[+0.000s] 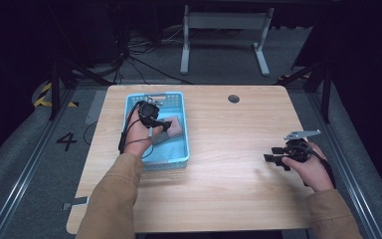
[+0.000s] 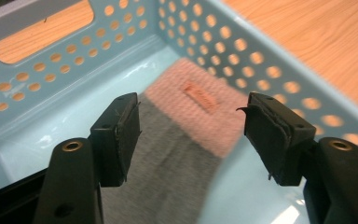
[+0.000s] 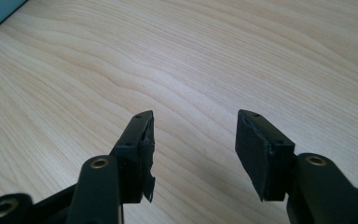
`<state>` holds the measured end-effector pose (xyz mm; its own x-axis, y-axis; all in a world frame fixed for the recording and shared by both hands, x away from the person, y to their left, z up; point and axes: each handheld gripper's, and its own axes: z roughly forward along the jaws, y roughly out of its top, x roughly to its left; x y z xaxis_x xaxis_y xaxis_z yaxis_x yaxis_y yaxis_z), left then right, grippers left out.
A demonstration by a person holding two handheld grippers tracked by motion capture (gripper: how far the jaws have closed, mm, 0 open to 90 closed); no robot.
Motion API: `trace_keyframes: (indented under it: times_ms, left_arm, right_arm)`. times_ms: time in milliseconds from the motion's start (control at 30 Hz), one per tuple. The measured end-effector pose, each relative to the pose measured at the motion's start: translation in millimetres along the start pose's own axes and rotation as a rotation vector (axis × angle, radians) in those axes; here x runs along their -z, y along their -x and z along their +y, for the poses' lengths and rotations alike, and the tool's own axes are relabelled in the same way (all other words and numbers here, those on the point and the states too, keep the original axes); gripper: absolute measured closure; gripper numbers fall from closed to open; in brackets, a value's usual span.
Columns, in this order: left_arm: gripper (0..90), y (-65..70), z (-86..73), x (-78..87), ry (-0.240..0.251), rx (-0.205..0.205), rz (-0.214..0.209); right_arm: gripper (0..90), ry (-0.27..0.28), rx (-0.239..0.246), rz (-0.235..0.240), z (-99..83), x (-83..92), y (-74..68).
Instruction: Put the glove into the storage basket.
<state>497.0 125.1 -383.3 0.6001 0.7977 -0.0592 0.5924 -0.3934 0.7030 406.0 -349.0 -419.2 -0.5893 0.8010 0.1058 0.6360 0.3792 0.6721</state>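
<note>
Inside perforated basket point(image 2: 242, 56), grey-pink sock point(image 2: 186, 126)

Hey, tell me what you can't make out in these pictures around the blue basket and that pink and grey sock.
- Sock: blurred in the left gripper view; its near end is cut off by the bottom edge. In the high view the left claw and hand cover part of it.
- Label on the sock: too blurred to read.
- Metal items at the far end of the basket: too small in the high view to identify.
</note>
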Motion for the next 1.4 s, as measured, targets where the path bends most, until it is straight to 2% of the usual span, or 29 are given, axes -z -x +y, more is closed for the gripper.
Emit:
trace_keyframes:
  times_ms: [167,400,567,733,933,1100,1233,1400]
  left_arm:
    - [37.0,15.2,-0.8,17.0,0.001,-0.008,-0.057]
    - [35.6,35.7,-3.6,38.2,0.004,-0.055,-0.108]
    - [35.9,50.3,-6.9,53.0,-0.021,-0.074,-0.157]
    - [34.9,63.7,-13.8,66.6,-0.023,-0.123,-0.192]
    - [35.0,74.0,-32.7,83.9,0.007,-0.141,-0.234]
    - [31.7,85.2,-50.1,84.6,0.019,-0.146,-0.254]
    - [31.0,95.5,-59.7,82.2,0.035,-0.139,-0.287]
    - [29.7,109.5,-70.7,73.3,0.006,-0.164,-0.295]
  right_arm:
    - [48.2,0.003,0.018,0.011,9.0,-4.5,-3.9]
    - [48.2,0.007,0.026,0.02,15.5,-7.4,-3.8]
    - [48.1,0.002,0.032,0.024,16.5,-8.6,-5.4]
    - [48.0,0.0,0.031,0.024,15.4,-7.5,-5.2]
    - [47.8,-0.004,0.027,0.029,12.4,-6.5,-4.9]
    - [47.8,-0.014,0.021,0.025,9.1,-7.3,-3.4]
    - [47.7,-0.015,0.021,0.027,7.9,-7.5,-5.2]
    - [47.5,-0.026,0.018,0.031,4.2,-7.5,-5.2]
